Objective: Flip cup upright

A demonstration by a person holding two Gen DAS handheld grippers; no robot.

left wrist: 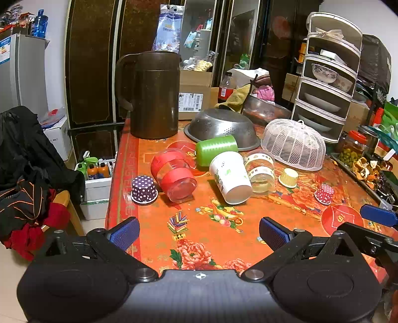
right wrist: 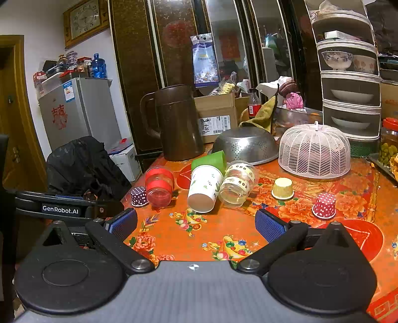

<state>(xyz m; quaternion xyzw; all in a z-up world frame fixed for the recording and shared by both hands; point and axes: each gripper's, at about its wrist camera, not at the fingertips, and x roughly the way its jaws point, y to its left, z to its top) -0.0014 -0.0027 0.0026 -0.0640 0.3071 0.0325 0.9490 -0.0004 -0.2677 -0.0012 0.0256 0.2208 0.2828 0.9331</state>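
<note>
On the flowery orange table (left wrist: 223, 238) the white cup (left wrist: 230, 177) lies on its side between the green cup (left wrist: 215, 149) and a clear jar (left wrist: 260, 171), so flipping hasn't begun, and both the left tool (left wrist: 199, 233) and right tool (right wrist: 196, 224) hang wide open, holding nothing.

A dark brown cabinet (right wrist: 134, 74) with glass doors (right wrist: 223, 37) fills the back of the room. On the white wall (right wrist: 39, 22) hangs a wood-framed clock (right wrist: 85, 20), beside a wooden door frame (right wrist: 15, 99). Below stands a grey fridge (right wrist: 77, 111) — bottles crowded on top. The worktop (right wrist: 223, 223) wears an orange floral cloth. A pale tiled floor (left wrist: 10, 285) shows at left — lit by indoor light.
</note>
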